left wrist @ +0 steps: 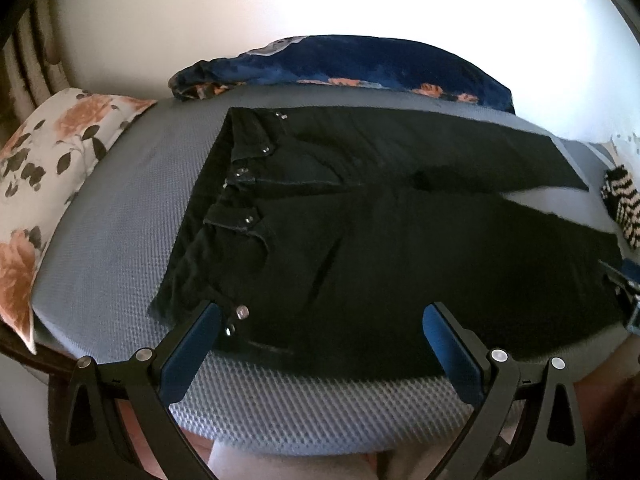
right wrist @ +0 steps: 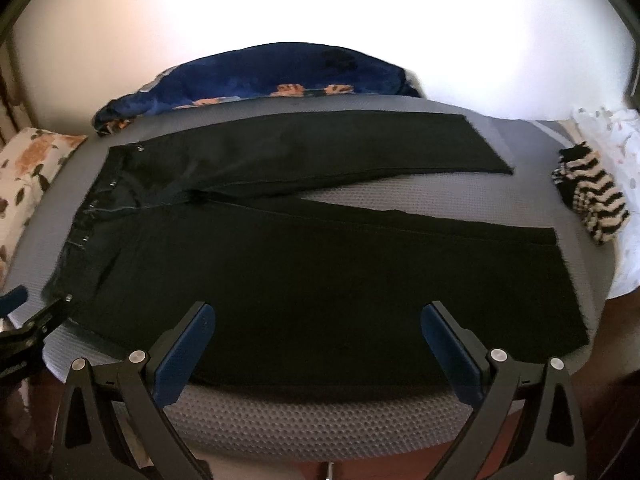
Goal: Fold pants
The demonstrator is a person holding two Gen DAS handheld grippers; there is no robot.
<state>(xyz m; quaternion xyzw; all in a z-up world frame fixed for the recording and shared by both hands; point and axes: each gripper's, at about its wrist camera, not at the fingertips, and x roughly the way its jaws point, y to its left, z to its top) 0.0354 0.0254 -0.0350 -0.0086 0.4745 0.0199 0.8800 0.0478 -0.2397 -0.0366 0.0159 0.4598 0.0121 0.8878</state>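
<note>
Black pants (left wrist: 360, 240) lie flat on a grey textured mattress (left wrist: 120, 216), waistband to the left and both legs spread to the right in a narrow V. My left gripper (left wrist: 322, 312) is open just above the near waist corner, where metal studs show. In the right wrist view the same pants (right wrist: 320, 280) fill the middle. My right gripper (right wrist: 318, 312) is open over the near leg's front edge, holding nothing. The left gripper (right wrist: 18, 300) shows at the far left of that view, by the waist corner.
A floral pillow (left wrist: 52, 184) lies at the left end of the mattress. A dark blue floral blanket (left wrist: 360, 64) is bunched along the far side by the white wall. A black-and-white striped cloth (right wrist: 592, 200) sits past the leg ends at the right.
</note>
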